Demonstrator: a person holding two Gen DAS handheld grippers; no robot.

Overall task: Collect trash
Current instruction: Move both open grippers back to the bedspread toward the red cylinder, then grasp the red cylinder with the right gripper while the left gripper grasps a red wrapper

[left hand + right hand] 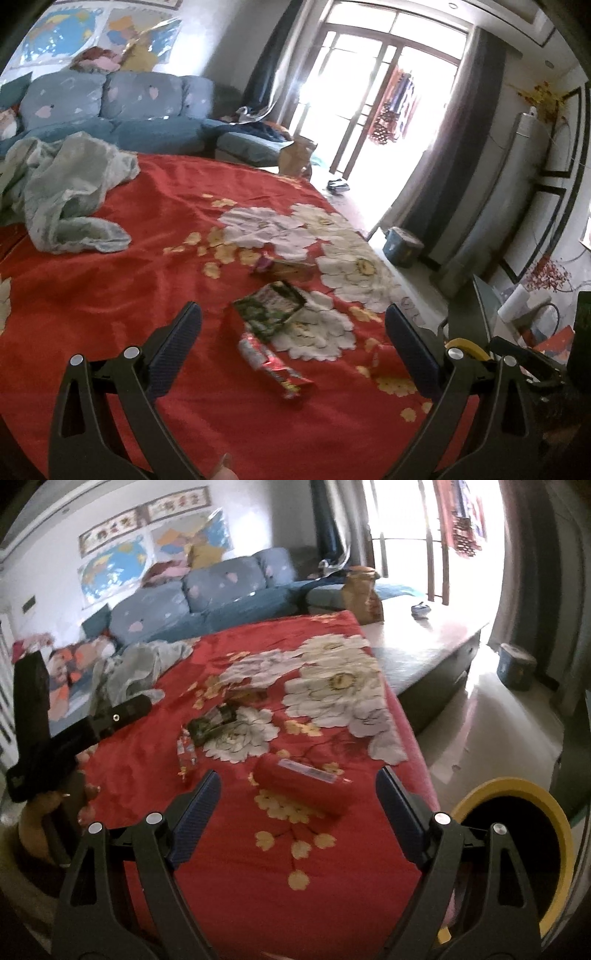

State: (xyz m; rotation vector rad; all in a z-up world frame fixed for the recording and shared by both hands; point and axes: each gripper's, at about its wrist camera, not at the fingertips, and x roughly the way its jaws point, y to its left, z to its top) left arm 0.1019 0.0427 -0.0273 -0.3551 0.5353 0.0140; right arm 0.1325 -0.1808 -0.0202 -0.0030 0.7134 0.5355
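Note:
Trash lies on a red flowered bedspread (110,295). In the left wrist view a green wrapper (271,310) and a red foil wrapper (275,363) lie just beyond and between the fingers of my left gripper (293,326), which is open and empty. A brown and purple wrapper (284,266) lies farther off. In the right wrist view a red tube-shaped pack (306,782) sits right ahead of my right gripper (298,777), open with nothing in it. The green wrapper (212,722) and foil wrapper (186,753) lie to its left.
A yellow-rimmed bin (517,834) stands at the bed's near right corner. A crumpled pale cloth (70,192) lies on the far left of the bed. Behind are a blue sofa (140,110) and a brown paper bag (295,155). A hand (55,801) holds the other tool.

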